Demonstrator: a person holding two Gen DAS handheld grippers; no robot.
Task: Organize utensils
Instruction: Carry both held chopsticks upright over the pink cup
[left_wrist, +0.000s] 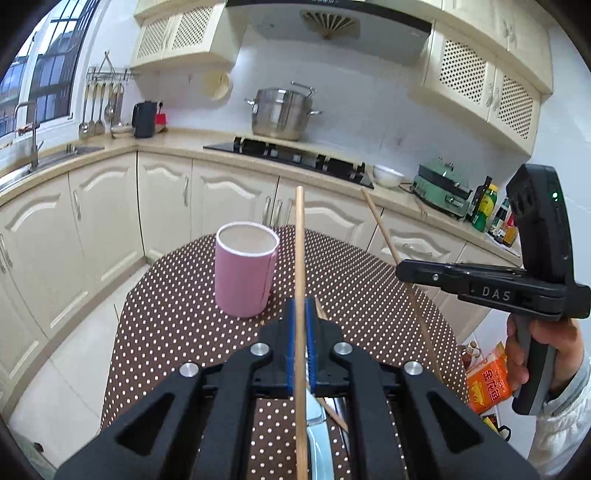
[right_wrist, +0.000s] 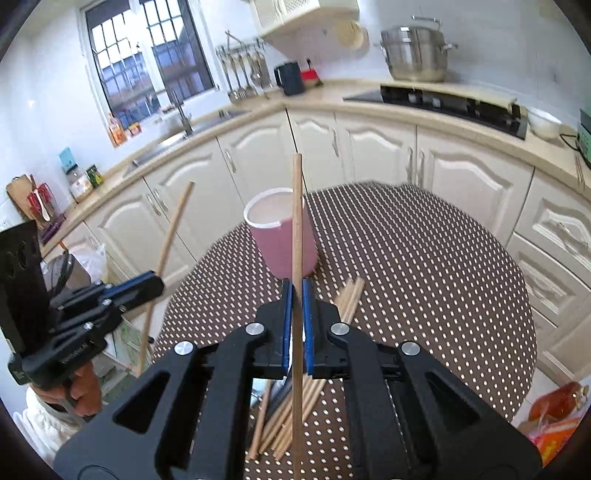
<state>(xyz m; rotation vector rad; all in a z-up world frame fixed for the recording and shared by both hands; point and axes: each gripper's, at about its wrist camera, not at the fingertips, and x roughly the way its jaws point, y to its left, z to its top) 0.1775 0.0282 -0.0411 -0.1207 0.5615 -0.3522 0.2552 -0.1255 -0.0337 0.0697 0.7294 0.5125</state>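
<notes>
1. Above the polka-dot worktop (right_wrist: 424, 258), each gripper carries one wooden chopstick, and the pink cup (left_wrist: 245, 271) stands upright and empty a little ahead of both.
2. The left gripper (left_wrist: 303, 328) has its jaws closed on a chopstick (left_wrist: 300, 258) held nearly vertical; the right gripper (right_wrist: 294, 314) likewise clamps its own chopstick (right_wrist: 296, 221), also close to upright.
3. More chopsticks (right_wrist: 295, 410) lie in a loose bundle on the worktop just beside the cup, under the right gripper.
4. To do this step well, I would bring one stick at a time over the cup's mouth, so the two do not cross.
5. Lower the tip inside the rim before releasing; dropping from height may tip the light cup.
6. Keep the idle gripper well apart meanwhile.
</notes>
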